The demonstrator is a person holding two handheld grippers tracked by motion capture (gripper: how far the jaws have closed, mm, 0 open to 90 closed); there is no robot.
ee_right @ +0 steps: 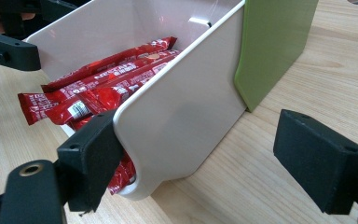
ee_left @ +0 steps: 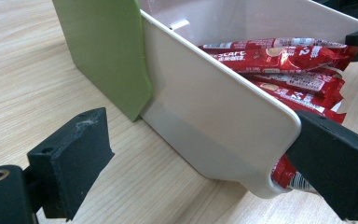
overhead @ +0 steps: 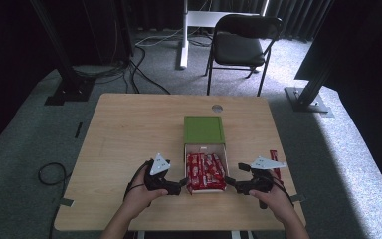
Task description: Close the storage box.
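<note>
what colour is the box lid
Green; the lid shows best in the high view.

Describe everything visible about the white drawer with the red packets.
The drawer is a smooth, white, plastic-looking tray with rounded corners, pulled most of the way out of its green sleeve toward the person. It sits flat on the wooden table, packed with red packets piled past its near end. The left gripper and right gripper, both open, flank its near corners, each with one jaw set against the packets there.
</note>
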